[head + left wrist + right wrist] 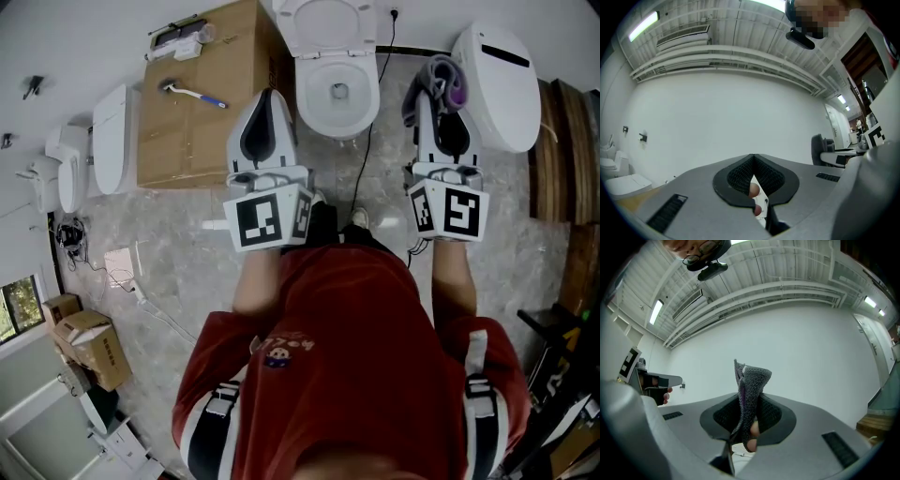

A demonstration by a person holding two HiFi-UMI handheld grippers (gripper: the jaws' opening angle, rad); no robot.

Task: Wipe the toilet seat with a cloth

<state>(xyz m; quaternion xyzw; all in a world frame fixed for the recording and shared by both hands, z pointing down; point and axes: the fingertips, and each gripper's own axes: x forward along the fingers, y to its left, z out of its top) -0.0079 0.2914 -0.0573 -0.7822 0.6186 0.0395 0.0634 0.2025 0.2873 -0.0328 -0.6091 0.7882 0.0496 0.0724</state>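
Closest to the head camera is the person's red shirt (375,337), and both forearms reach forward from it, each carrying a claw with its marker cube facing up. The left claw (270,101) is fully closed. In the left gripper view its two dark ribbed pads (740,176) meet at the tip with nothing between them, and the left claw (753,158) looks toward a plain white wall (722,122). The right claw (433,94) is clamped on the cloth (439,80), a grey knitted rag with a purple side. In the right gripper view the cloth (751,385) is pinched between the pads of the right claw (749,404) and stands up above them in a folded bunch. Both claws hang above the grey marbled floor (375,178). Just beyond them stands the toilet (337,112), with its lid (323,23) raised and its white toilet seat (309,94) down around the open bowl. The cloth is off to the right of that seat and apart from it, showing between this toilet and a second toilet (502,84) whose lid is shut. A black cable (373,122) runs down the floor between the two. To the left of the open toilet sits a cardboard box (197,122), with a blue-handled tool (192,92) lying on top of it.
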